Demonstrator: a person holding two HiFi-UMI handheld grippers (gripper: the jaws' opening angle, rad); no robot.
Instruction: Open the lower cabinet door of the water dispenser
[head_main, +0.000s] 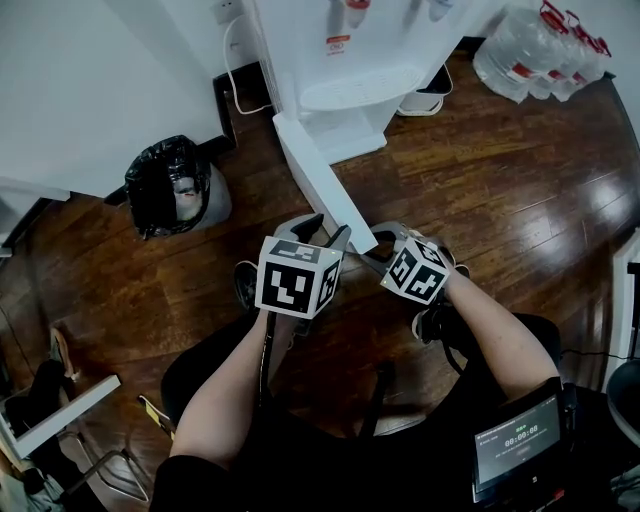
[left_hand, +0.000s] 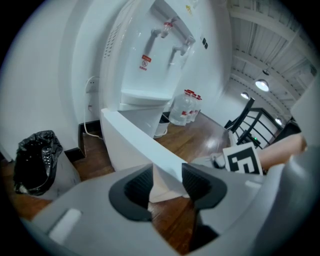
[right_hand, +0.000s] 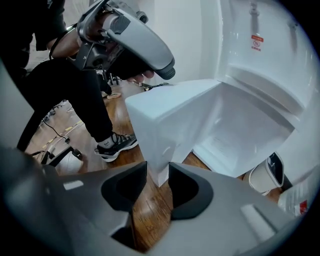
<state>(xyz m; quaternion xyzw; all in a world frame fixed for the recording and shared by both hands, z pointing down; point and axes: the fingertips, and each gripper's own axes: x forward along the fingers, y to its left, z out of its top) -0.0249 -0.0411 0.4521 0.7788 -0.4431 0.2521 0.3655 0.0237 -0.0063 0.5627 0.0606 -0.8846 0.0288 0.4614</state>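
The white water dispenser (head_main: 330, 50) (left_hand: 150, 60) stands against the wall. Its lower cabinet door (head_main: 320, 175) (left_hand: 130, 140) (right_hand: 170, 125) is swung far out over the wood floor, and the bare white cabinet inside (right_hand: 240, 135) shows. My left gripper (head_main: 335, 238) (left_hand: 167, 182) is shut on the door's free top edge, which runs between its pads; the right gripper view also shows this left gripper (right_hand: 167, 75) at that corner. My right gripper (head_main: 372, 245) (right_hand: 158, 182) hovers just short of the door's lower corner, its jaws narrowly apart with nothing between them.
A black bin bag (head_main: 165, 185) (left_hand: 35, 160) sits left of the dispenser by the wall, with a white cable (head_main: 232, 75) behind it. Several water bottles (head_main: 540, 50) (left_hand: 186, 107) stand at the right. A small white bin (head_main: 425, 100) (right_hand: 265, 175) is beside the dispenser. My shoe (head_main: 245, 285) is below the door.
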